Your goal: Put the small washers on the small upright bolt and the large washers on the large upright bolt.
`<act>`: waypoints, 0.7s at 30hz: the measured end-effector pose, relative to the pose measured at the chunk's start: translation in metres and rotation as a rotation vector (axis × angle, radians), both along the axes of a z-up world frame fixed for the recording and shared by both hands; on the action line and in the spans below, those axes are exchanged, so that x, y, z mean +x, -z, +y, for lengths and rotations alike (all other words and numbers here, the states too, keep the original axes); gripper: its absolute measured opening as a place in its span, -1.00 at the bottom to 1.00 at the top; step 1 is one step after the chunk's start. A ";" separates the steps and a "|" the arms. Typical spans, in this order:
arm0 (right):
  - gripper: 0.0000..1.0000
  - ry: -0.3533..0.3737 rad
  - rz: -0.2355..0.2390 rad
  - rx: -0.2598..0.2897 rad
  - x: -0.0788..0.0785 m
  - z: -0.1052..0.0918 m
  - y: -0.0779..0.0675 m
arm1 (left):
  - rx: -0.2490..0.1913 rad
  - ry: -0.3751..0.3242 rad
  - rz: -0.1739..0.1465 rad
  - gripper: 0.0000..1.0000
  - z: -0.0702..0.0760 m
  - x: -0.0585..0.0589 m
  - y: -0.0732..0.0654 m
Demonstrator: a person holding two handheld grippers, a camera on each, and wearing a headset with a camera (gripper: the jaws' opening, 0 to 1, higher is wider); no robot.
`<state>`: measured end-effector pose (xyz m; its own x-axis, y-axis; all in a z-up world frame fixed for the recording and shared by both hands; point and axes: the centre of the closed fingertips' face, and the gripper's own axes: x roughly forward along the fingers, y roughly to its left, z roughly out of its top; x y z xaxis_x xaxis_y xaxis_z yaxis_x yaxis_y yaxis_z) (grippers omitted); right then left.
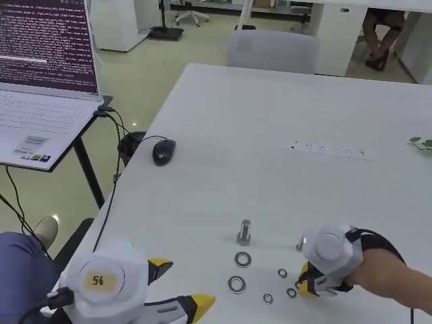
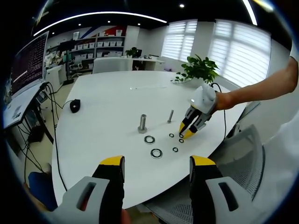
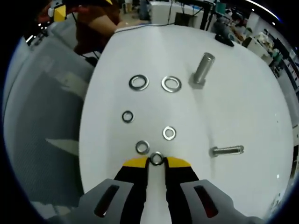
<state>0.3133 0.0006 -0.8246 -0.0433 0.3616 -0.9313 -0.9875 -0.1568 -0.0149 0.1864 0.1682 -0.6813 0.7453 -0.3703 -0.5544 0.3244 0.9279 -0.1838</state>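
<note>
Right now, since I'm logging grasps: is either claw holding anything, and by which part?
The right claw seems to pinch a small washer by its rim, between its tips. The left claw is open, holding nothing.

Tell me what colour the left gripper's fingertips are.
Yellow fingertips; the left gripper view shows them best.

White surface point(image 1: 270, 121). Shiny silver washers point(image 1: 243, 259), silver big bolt point(image 1: 244, 231). Left claw point(image 2: 156, 164), right claw point(image 3: 156, 162): white, yellow tips. Black mouse point(image 1: 163, 151).

A small washer point(image 3: 156, 158) sits pinched between the tips of the right tongs point(image 3: 156, 163). Three other small washers point(image 3: 169, 133) lie flat just ahead. Farther ahead lie two large washers point(image 3: 138, 82), and the large bolt point(image 3: 202, 69) and small bolt point(image 3: 227, 150) stand upright.
</note>
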 end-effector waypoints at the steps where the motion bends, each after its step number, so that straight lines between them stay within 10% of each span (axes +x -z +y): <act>1: -0.70 -0.003 0.001 -0.002 0.000 -0.001 0.000 | 0.001 -0.001 0.001 0.11 0.000 0.000 0.000; 21: -0.73 0.030 0.007 0.008 -0.002 -0.005 0.000 | -0.004 -0.016 -0.006 0.09 0.005 0.000 0.000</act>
<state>0.3111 -0.0045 -0.8250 -0.0388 0.3705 -0.9280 -0.9918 -0.1274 -0.0094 0.1862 0.1734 -0.6814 0.7545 -0.3603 -0.5486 0.3102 0.9323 -0.1858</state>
